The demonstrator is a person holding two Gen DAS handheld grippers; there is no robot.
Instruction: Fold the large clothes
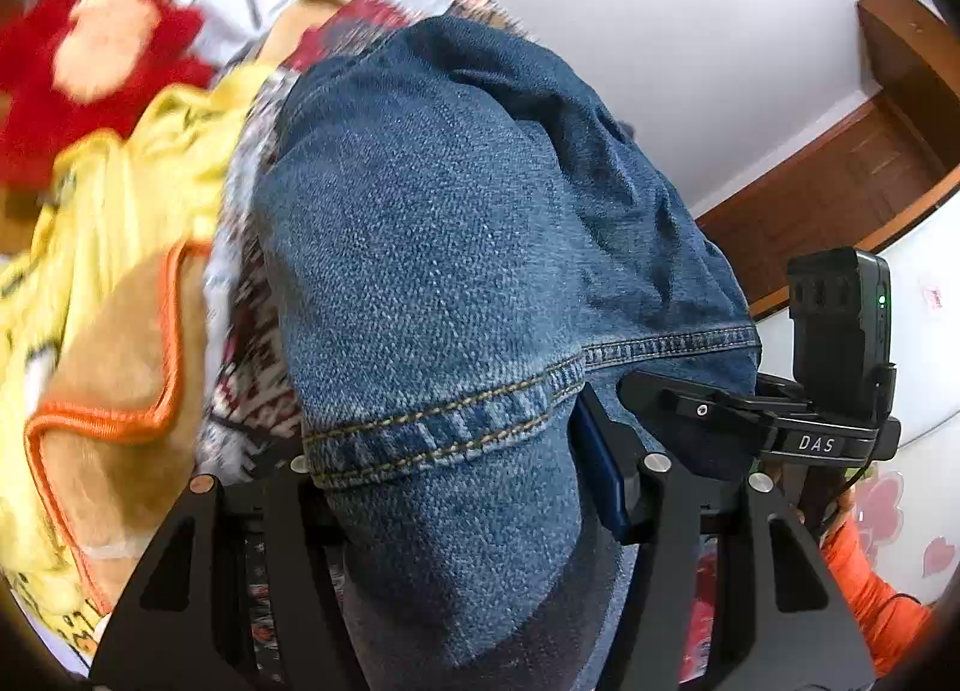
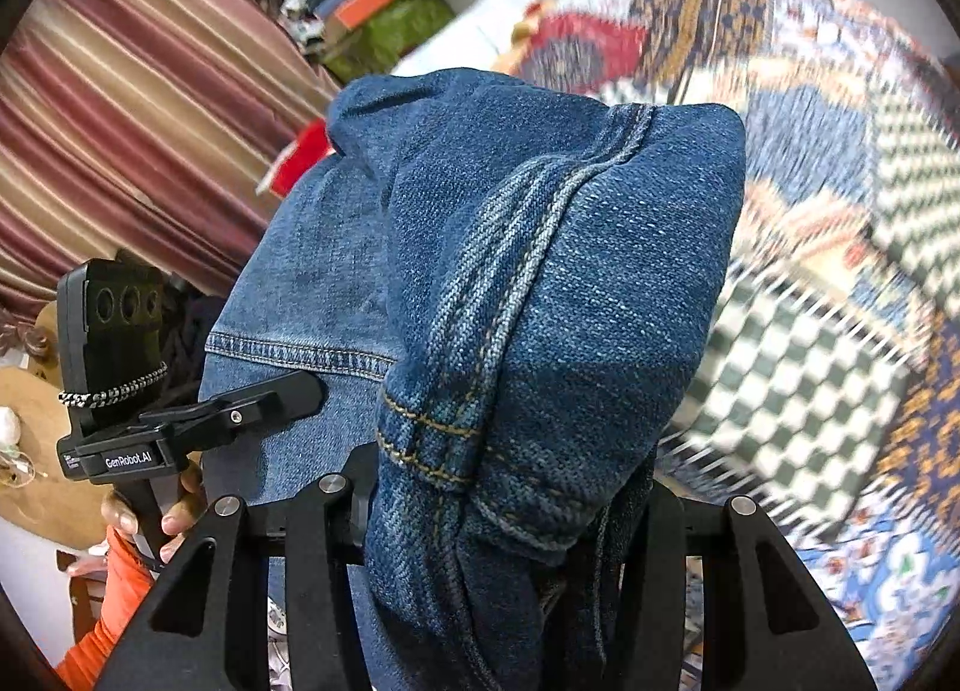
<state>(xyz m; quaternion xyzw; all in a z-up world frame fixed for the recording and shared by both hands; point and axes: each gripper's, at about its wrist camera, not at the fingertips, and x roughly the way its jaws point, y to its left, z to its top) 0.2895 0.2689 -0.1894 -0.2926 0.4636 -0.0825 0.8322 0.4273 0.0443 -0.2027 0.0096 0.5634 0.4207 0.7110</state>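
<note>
Here my left gripper [image 1: 456, 487] and right gripper [image 2: 480, 511] both have their jaws clamped on the jeans [image 1: 444, 247]; "DAS" [image 1: 816, 444] reads lower right, "GenRobot.AI" [image 2: 128, 460] lower left.

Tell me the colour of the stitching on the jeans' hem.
Yellow-gold, on blue jeans; clearest in the left wrist view.

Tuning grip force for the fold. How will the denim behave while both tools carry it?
The denim garment looks floppy: it drapes in rounded folds over the left tool. Probably heavy for cloth, given the thick weave and doubled seams bunched in the right tool. Unlikely to slip; the surface looks coarse.
</note>
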